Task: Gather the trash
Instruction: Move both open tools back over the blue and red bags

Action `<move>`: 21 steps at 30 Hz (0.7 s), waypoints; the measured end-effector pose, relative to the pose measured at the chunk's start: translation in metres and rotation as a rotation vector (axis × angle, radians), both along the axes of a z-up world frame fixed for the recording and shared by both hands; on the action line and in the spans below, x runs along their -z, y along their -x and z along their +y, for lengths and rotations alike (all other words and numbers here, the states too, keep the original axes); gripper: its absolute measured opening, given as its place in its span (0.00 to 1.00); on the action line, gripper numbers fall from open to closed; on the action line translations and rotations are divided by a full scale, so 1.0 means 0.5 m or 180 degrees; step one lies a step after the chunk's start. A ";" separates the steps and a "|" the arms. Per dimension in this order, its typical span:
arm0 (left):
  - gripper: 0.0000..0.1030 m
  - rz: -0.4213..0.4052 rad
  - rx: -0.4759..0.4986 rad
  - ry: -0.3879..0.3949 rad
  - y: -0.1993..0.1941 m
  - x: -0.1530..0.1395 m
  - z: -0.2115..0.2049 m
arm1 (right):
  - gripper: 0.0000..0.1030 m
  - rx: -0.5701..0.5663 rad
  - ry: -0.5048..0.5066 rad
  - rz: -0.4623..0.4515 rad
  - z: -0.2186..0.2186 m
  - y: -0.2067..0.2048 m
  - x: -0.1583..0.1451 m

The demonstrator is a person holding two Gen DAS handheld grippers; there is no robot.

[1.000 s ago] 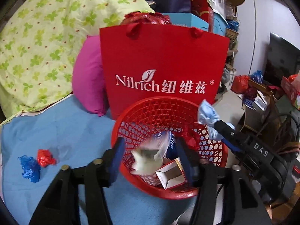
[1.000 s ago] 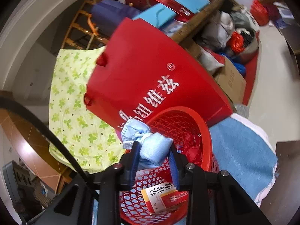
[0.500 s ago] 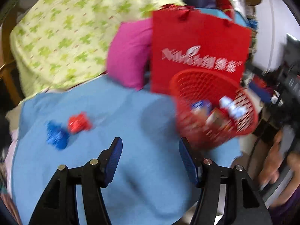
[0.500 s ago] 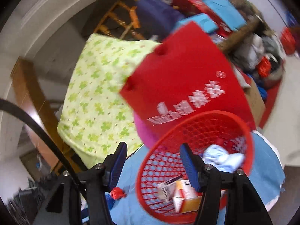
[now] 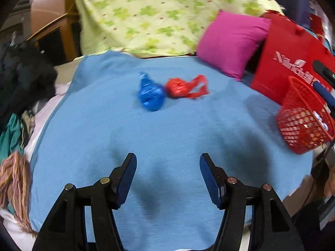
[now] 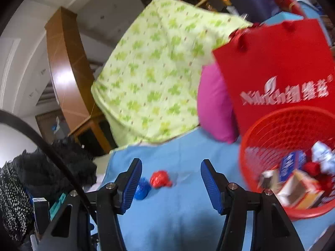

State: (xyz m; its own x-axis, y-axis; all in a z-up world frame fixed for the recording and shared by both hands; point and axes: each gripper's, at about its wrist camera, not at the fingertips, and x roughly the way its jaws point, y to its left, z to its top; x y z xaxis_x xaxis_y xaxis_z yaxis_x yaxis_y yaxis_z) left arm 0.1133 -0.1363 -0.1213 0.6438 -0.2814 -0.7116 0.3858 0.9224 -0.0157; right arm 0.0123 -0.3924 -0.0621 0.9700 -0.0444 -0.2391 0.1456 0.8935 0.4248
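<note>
A second earlier the left tool (image 5: 168, 174) had been over the red basket (image 5: 301, 123) with a scrap between its jaws, and the right tool (image 6: 171, 179) had been clamped on a pale blue bundle above the same basket. Now both tools stood with their jaws wide apart and nothing between them. The left tool had swung away from the basket to hang over the middle of the bed's blue sheet (image 5: 146, 142), and the basket had slid to the right edge of its view. The pale bundle (image 6: 322, 156) lay inside the basket among a small carton (image 6: 297, 190) and a blue packet (image 6: 291, 163).

Two pieces of trash were left on the sheet: a blue bag (image 5: 150, 94) and a red bag (image 5: 182, 86), just beside each other toward the far side of the bed, ahead of the left tool. In the right wrist view the same red bag (image 6: 160, 178) showed between the jaws, farther off, and the blue one (image 6: 142, 188) was partly hidden behind the left finger.

The basket stood at the right edge of the bed, in front of a red paper bag (image 5: 293, 62), with a pink cushion (image 5: 230, 44) next to it and a green-patterned quilt (image 5: 159, 14) along the far edge. Dark clothes (image 5: 23, 79) were heaped off the left edge. Between the left tool and the two bags the sheet lay flat and bare.
</note>
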 end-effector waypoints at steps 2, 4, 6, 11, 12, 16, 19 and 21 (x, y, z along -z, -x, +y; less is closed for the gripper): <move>0.62 0.0062 -0.0069 0.0028 -0.020 0.014 0.019 | 0.61 -0.0075 -0.0007 0.0137 0.019 -0.034 0.014; 0.62 0.0108 -0.0123 0.0043 -0.041 0.028 0.031 | 0.61 -0.0127 -0.0015 0.0238 0.035 -0.061 0.027; 0.62 0.0126 -0.0178 0.0051 -0.051 0.039 0.044 | 0.61 -0.0185 -0.0045 0.0325 0.047 -0.087 0.039; 0.62 0.0178 -0.0285 0.0031 -0.076 0.067 0.067 | 0.61 -0.0297 -0.0063 0.0535 0.074 -0.149 0.068; 0.62 0.0193 -0.0299 0.0028 -0.082 0.072 0.071 | 0.61 -0.0321 -0.0055 0.0584 0.080 -0.163 0.076; 0.62 0.0277 -0.0406 0.0050 -0.105 0.096 0.099 | 0.61 -0.0408 0.0027 0.0757 0.107 -0.219 0.102; 0.62 0.0313 -0.0465 0.0093 -0.122 0.104 0.115 | 0.61 -0.0464 0.0049 0.0858 0.119 -0.258 0.116; 0.62 0.0320 -0.0492 0.0107 -0.133 0.105 0.122 | 0.61 -0.0497 0.0059 0.0896 0.127 -0.289 0.125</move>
